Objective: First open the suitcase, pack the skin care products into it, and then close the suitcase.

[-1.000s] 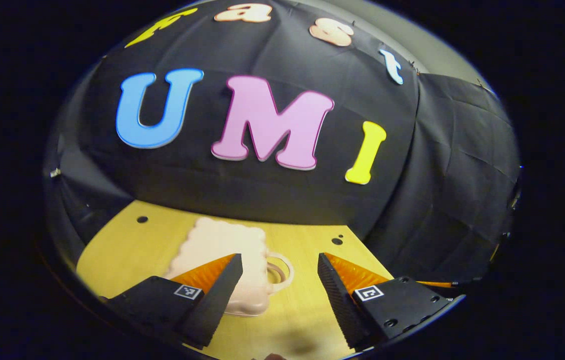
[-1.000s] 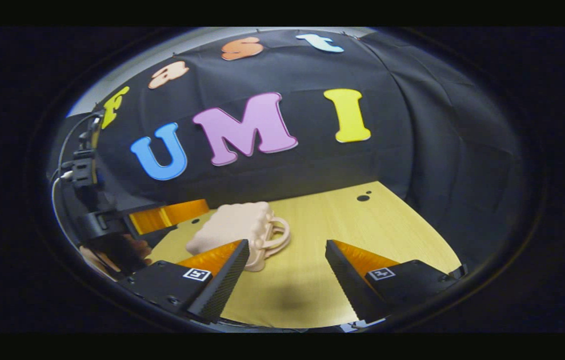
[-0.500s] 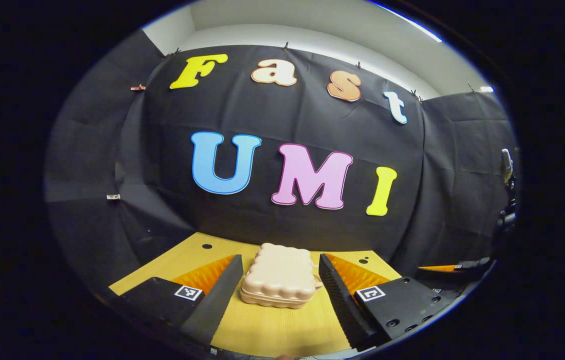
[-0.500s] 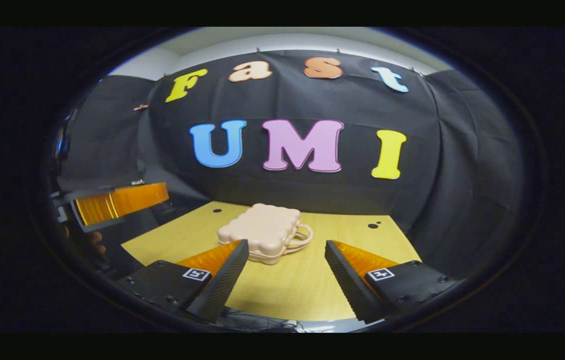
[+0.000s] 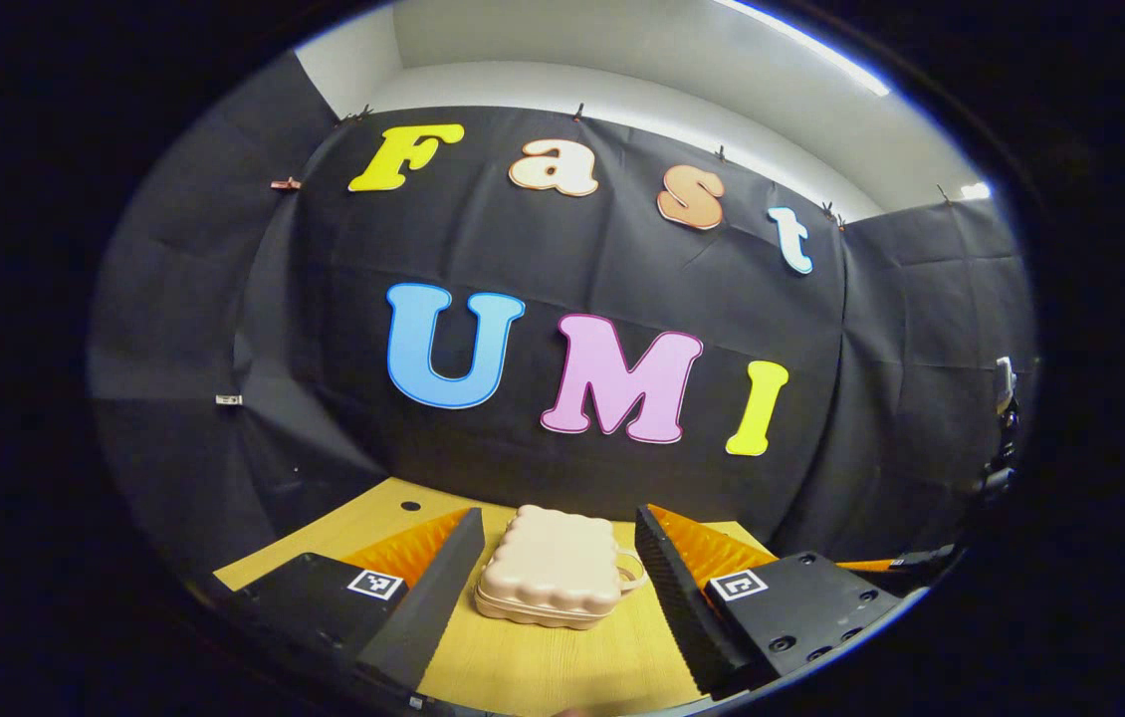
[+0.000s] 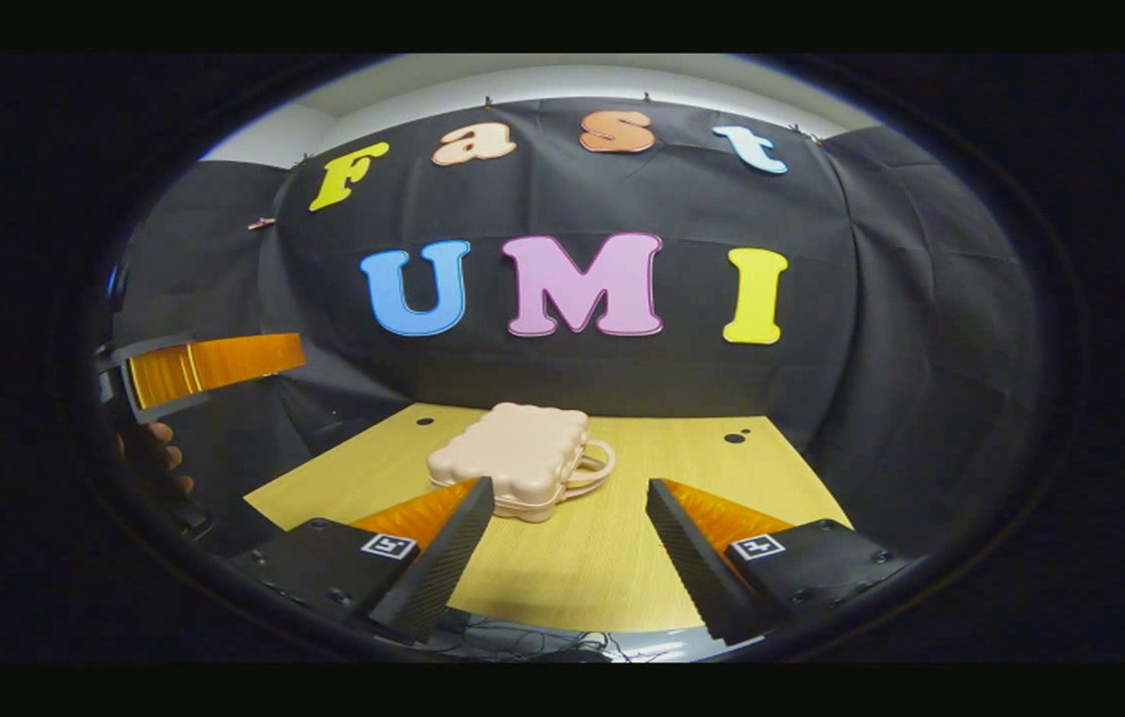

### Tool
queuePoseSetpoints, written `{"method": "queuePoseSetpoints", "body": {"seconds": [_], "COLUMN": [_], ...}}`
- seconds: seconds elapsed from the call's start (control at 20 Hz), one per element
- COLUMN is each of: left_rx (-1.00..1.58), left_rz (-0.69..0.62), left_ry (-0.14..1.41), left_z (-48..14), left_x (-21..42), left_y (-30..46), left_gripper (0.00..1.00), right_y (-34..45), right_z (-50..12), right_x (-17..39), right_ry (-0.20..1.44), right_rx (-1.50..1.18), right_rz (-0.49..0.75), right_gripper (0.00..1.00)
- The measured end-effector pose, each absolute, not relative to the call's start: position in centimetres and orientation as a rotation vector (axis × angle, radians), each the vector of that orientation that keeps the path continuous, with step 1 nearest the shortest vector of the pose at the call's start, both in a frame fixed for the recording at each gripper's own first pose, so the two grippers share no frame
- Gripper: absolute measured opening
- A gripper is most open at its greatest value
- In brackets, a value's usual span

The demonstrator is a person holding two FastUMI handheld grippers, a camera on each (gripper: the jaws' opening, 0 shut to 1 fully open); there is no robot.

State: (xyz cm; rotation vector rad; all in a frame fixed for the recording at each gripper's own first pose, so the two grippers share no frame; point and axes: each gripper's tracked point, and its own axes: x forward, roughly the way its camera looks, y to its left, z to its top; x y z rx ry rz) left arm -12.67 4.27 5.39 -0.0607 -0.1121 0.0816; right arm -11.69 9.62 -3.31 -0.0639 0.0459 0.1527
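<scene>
While the suitcase [image 5: 551, 580] lies flat and shut on the table [image 6: 702, 468], the matter that counts is how it sits against each pair of jaws.

Suitcase: lid down on the wooden table, seam running round its side, handle [image 6: 590, 468] sticking out to the right in both views.
Skin care products: none to be seen on the table, so whether they are inside or yet to come I cannot tell; a shut case fits either.
Left gripper [image 5: 553, 578]: jaws spread wide, holding nothing; the case sits straight ahead between the two fingers, a little beyond their tips.
Right gripper [image 6: 570, 528]: jaws also spread and empty; the case lies ahead and to the left, partly behind its left finger, handle toward the middle.
Long axis: runs away from the left gripper, roughly along its line of sight.
Nearer hand: by my judgement the left, which is squared up to the case.
Other gripper: seen at the far left of the right gripper view, off the table's edge.
</scene>
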Motion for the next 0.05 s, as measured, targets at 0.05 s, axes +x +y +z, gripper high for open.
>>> {"method": "queuePoseSetpoints", "body": {"seconds": [0.05], "left_rx": [-0.041], "left_rz": [0.096], "left_ry": [-0.111], "left_z": [5.3], "left_x": [-12.55], "left_y": [4.77], "left_gripper": [0.96], "right_y": [9.51], "right_z": [-3.51], "right_x": [-11.59], "right_ry": [0.05], "right_rx": [-0.058], "right_rz": [0.15], "right_gripper": [0.98]}}
